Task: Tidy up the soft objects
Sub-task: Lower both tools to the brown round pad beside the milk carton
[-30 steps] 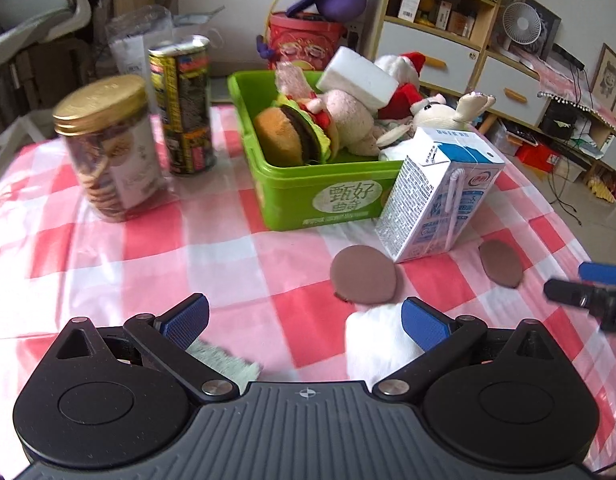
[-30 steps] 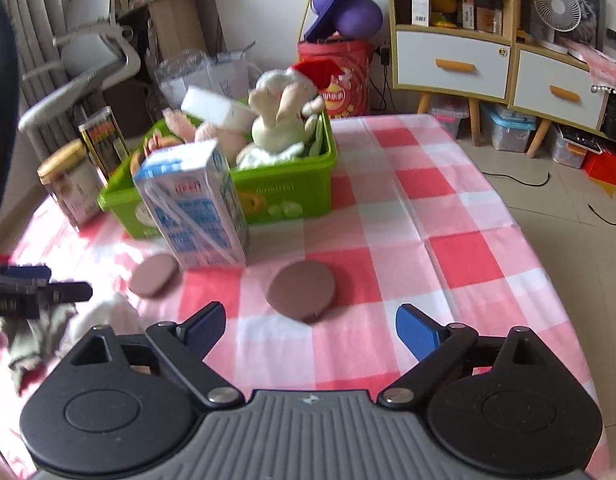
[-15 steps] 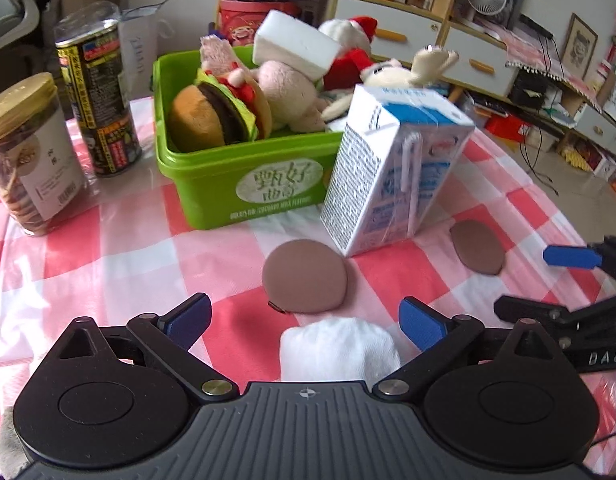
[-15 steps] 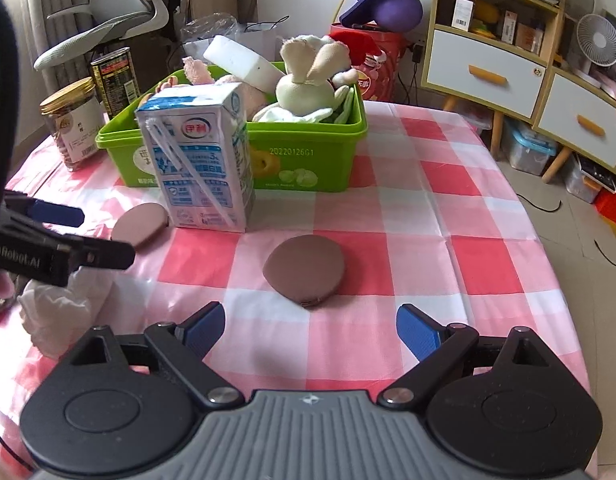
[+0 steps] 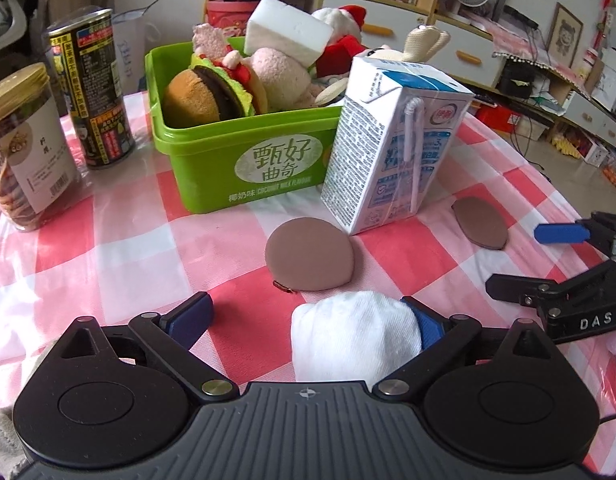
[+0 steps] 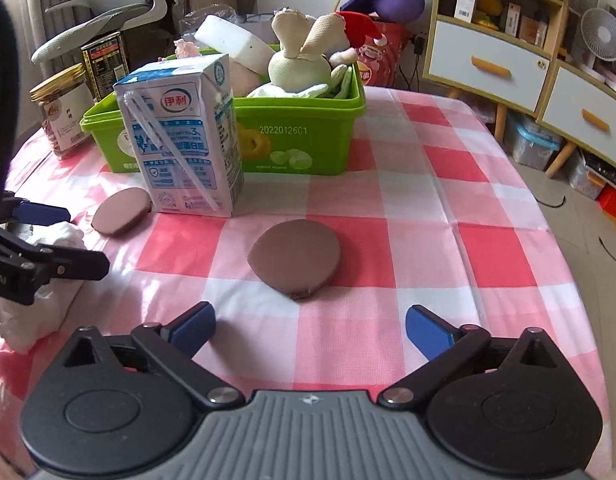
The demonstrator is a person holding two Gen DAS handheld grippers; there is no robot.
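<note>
A green tub (image 5: 243, 160) sits in the upper middle of the left wrist view, packed with soft toys: a plush burger (image 5: 211, 88), a pink plush (image 5: 279, 72), a white foam block (image 5: 287, 32), a Santa toy (image 5: 344, 36) and, seen best in the right wrist view, a cream rabbit (image 6: 303, 60). Left of the tub stand a dark tin can (image 5: 95, 92) and a gold-lidded jar (image 5: 23, 144) of biscuits. A milk carton (image 5: 392, 144) stands just in front of the tub's right corner.

The left hand-held gripper (image 5: 308, 320) is spread wide at the bottom of its frame; a white sock (image 5: 352, 340) lies bunched between the fingers, against the right pad, not pinched. The right hand-held gripper (image 6: 310, 326) is also wide open and grips nothing, low over the cloth, with a brown round pad (image 6: 295, 256) just ahead of it. A second brown pad (image 5: 308, 260) lies beyond the sock.

The surface (image 6: 428, 200) wears a red-and-white checked cloth. In the upper right of the frames stand white drawers (image 6: 488, 68), shelves and a small fan (image 6: 602, 36); an office chair (image 6: 107, 12) is at the upper left.
</note>
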